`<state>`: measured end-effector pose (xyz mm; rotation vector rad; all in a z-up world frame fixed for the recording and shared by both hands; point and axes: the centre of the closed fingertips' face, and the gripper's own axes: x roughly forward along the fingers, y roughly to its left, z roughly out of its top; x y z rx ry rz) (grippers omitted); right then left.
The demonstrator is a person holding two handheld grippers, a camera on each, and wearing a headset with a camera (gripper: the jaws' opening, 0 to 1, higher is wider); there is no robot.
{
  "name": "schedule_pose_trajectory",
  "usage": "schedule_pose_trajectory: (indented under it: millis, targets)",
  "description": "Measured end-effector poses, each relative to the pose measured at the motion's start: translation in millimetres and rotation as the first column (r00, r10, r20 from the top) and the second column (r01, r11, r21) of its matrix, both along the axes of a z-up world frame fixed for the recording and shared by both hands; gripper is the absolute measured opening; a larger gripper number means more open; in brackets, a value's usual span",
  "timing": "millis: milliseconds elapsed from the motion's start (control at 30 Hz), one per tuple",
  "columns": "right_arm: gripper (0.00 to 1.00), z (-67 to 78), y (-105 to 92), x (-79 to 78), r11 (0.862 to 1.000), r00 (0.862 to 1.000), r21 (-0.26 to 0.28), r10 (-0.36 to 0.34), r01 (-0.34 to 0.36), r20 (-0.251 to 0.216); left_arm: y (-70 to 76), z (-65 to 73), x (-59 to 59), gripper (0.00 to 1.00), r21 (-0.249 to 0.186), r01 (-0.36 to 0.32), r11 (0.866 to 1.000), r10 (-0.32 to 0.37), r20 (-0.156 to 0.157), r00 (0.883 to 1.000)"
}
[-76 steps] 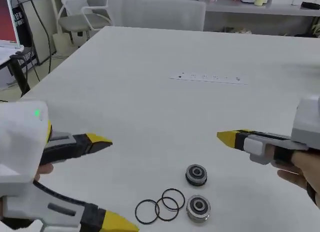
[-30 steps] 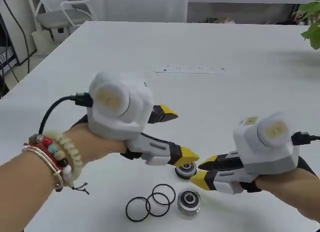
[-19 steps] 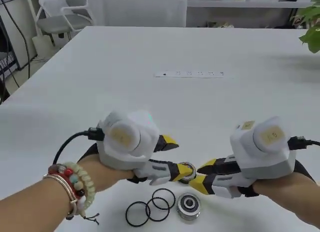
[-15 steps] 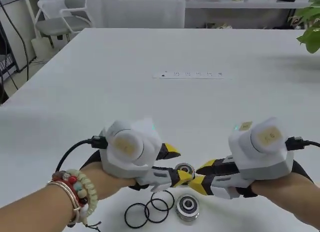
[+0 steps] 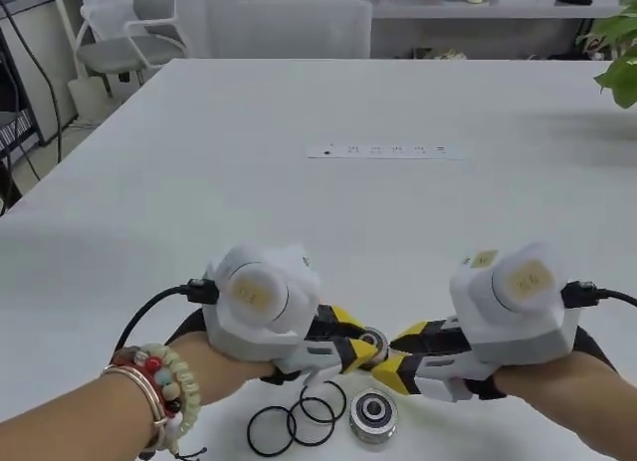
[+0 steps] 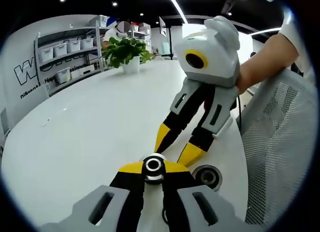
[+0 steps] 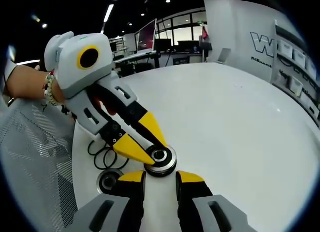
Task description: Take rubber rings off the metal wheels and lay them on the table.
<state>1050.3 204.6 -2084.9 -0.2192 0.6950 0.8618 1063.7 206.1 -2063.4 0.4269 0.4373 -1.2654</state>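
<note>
My left gripper (image 5: 364, 347) is shut on a metal wheel (image 5: 372, 340), low over the white table (image 5: 299, 202). In the left gripper view the wheel (image 6: 153, 165) sits clamped between my yellow tips (image 6: 152, 168). My right gripper (image 5: 395, 356) is open, its tips just short of that wheel (image 7: 160, 161) and pointing at it (image 7: 160, 178). It enters the left gripper view from above (image 6: 171, 153). A second wheel (image 5: 373, 413) lies flat on the table beside three black rubber rings (image 5: 297, 419). I cannot tell whether either wheel carries a ring.
A socket strip (image 5: 384, 150) is set into the table's middle. A chair (image 5: 289, 23) stands at the far edge and a potted plant (image 5: 619, 63) at the right. The table's near edge lies just below the rings.
Both grippers came in over the wheels. My left jaws, still apart half a second ago, have shut on the farther wheel. The right gripper stays open beside it.
</note>
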Motion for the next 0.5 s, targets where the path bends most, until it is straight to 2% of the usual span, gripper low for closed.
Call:
schedule_pose_trajectory:
  millis: [33, 133, 500]
  targets:
    - [0.22, 1.2, 1.1, 1.3, 1.0, 1.0, 0.014, -0.006, 0.006, 0.008, 0.2, -0.5, 0.2, 0.08, -0.005, -0.003, 1.0, 0.003, -0.007, 1.0]
    - [0.23, 1.6, 3.4, 1.3, 0.999, 1.0, 0.044, -0.019, 0.02, -0.009, 0.5, -0.4, -0.1, 0.08, -0.019, -0.007, 1.0, 0.006, -0.013, 1.0]
    - [0.12, 2.0, 0.0, 1.4, 1.0, 1.0, -0.006, 0.017, -0.017, 0.018, 0.5, -0.2, -0.3, 0.08, -0.044, -0.013, 0.999, 0.012, -0.016, 1.0]
